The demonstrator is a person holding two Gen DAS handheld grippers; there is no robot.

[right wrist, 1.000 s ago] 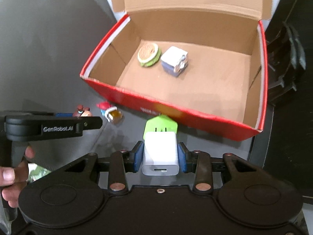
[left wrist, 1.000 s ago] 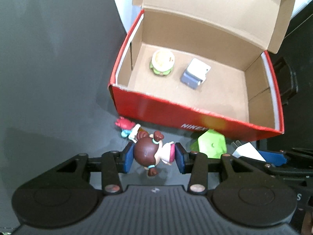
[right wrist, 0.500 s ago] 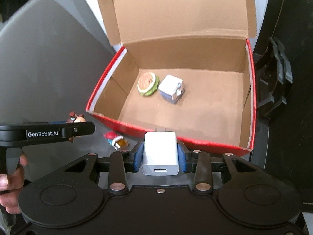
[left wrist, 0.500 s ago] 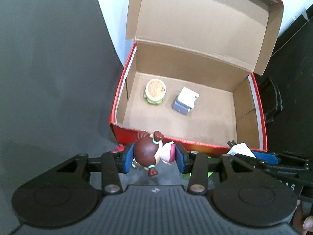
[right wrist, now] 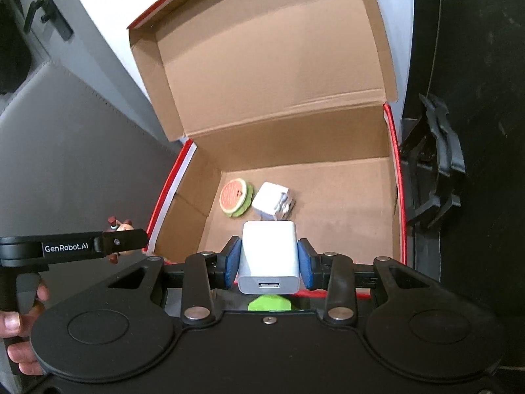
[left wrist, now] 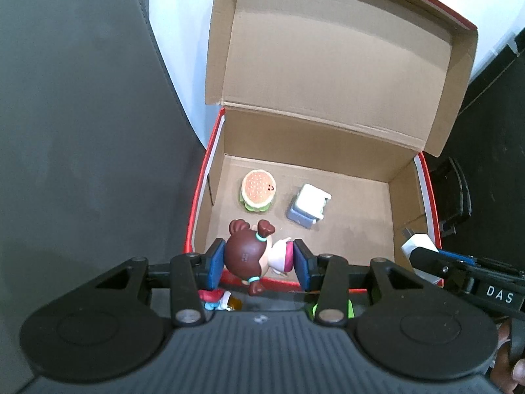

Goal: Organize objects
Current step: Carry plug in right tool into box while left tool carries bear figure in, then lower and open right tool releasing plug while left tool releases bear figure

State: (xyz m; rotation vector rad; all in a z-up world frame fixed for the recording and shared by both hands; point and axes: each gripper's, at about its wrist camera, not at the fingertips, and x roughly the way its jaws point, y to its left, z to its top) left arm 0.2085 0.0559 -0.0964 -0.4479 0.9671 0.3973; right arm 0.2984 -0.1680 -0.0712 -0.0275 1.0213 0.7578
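Left wrist view: left gripper (left wrist: 259,259) clamps a doll figurine (left wrist: 254,252) by head and body, above the near wall of the red shoe box (left wrist: 193,216).
Right wrist view: right gripper (right wrist: 269,259) clamps a white USB charger (right wrist: 269,256) above the same near wall.
Box contents: burger toy (left wrist: 258,189) and a small blue-and-white adapter (left wrist: 308,205) lie side by side on the cardboard floor; lid open.
Worktop: small red-and-blue toy (left wrist: 216,298) and green object (right wrist: 269,302) lie outside the box, mostly hidden.
Progress: two items boxed, two held at the box, at least two left.
Doll axis: sideways between the pads, head toward the left pad.
Charger axis: along the gripper, USB port facing the camera, prongs toward the box.
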